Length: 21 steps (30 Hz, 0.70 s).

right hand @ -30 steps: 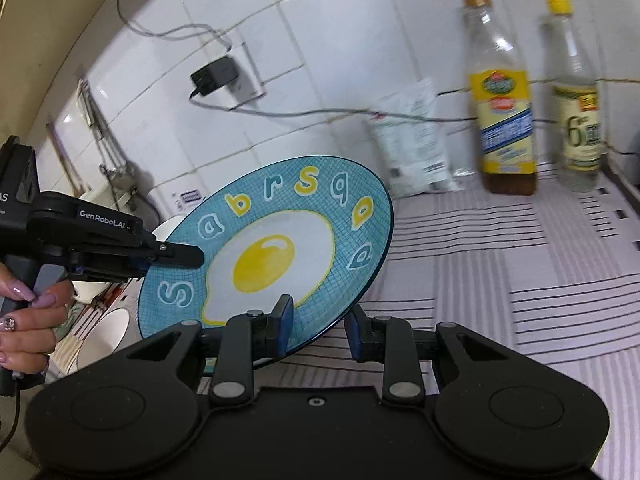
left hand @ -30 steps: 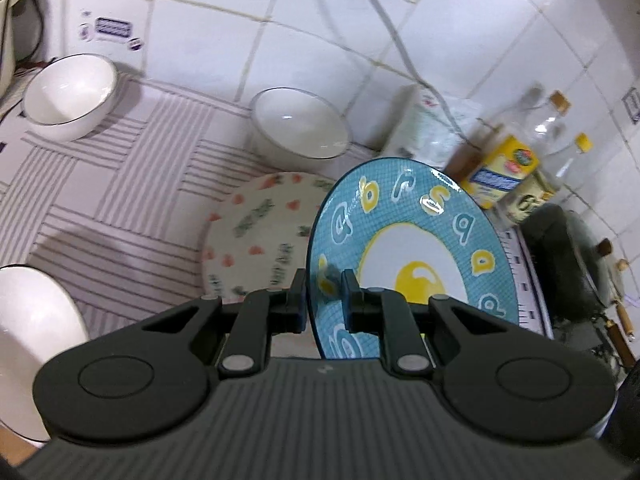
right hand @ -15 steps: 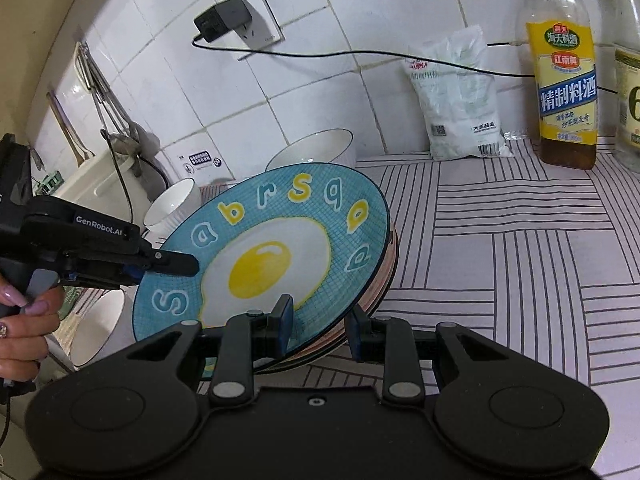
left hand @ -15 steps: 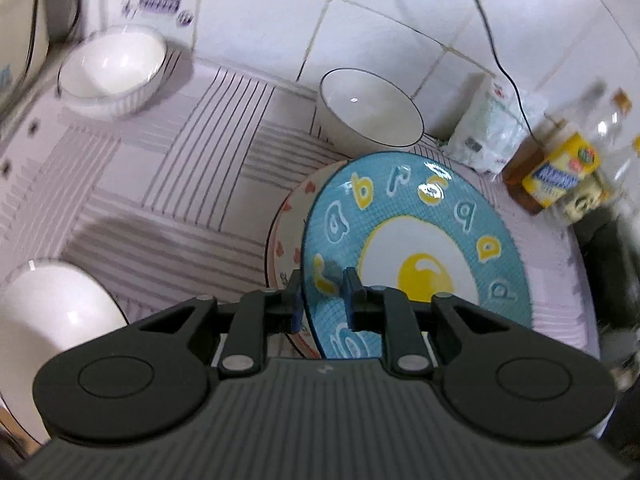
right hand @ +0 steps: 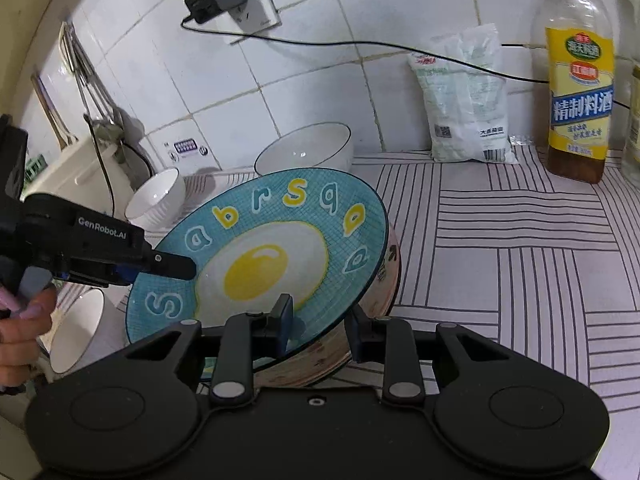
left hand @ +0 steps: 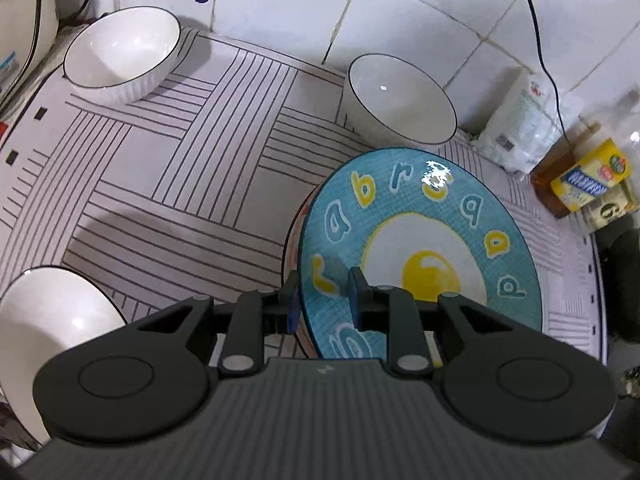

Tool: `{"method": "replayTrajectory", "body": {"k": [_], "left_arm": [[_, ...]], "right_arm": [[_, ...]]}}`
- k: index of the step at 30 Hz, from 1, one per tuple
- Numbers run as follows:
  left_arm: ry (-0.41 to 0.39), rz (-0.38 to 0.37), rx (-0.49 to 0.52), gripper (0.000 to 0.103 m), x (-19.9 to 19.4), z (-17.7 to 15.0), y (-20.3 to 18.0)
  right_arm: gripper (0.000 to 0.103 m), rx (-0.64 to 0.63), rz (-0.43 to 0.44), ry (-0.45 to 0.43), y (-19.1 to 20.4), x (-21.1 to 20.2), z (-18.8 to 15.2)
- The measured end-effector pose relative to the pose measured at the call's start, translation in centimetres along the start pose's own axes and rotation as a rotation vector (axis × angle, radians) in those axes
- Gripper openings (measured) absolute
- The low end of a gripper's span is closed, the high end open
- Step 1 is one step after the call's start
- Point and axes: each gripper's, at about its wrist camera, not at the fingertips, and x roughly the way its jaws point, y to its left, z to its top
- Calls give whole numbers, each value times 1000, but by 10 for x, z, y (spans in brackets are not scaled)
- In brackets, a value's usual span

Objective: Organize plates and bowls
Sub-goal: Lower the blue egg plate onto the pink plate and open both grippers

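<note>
A blue plate with a fried-egg picture (left hand: 424, 248) (right hand: 272, 256) lies tilted over a pink patterned plate (right hand: 380, 292) on the striped counter. My left gripper (left hand: 322, 294) (right hand: 168, 266) is shut on the blue plate's near rim. My right gripper (right hand: 320, 320) stands open around the plate's other edge, jaws apart. White bowls with dark rims stand at the back: one (left hand: 400, 100) (right hand: 308, 154) by the wall, a ribbed one (left hand: 120, 54) (right hand: 158, 196) to the left. A third bowl (left hand: 48, 320) (right hand: 80, 328) is at the near left.
A white salt bag (right hand: 464, 96) (left hand: 524, 120), a cooking-wine bottle (right hand: 580, 72) (left hand: 584, 176) and a second bottle stand against the tiled wall at the right. A charger cable (right hand: 360, 44) hangs along the wall. A white appliance (right hand: 72, 172) stands at the left.
The blue plate came down from held in the air onto the pink plate. Both grippers moved lower and nearer the counter. The right gripper's jaws have spread wider.
</note>
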Motion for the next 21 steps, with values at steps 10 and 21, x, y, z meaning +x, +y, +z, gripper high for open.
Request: {"method": "replayTrajectory", "body": {"k": [10, 21], "left_arm": [[112, 150, 80, 23, 5, 4, -25], [145, 179, 97, 22, 8, -4, -29]], "right_arm": [[36, -34, -114, 61, 11, 2, 7], [36, -160, -191, 61, 23, 5, 5]]}}
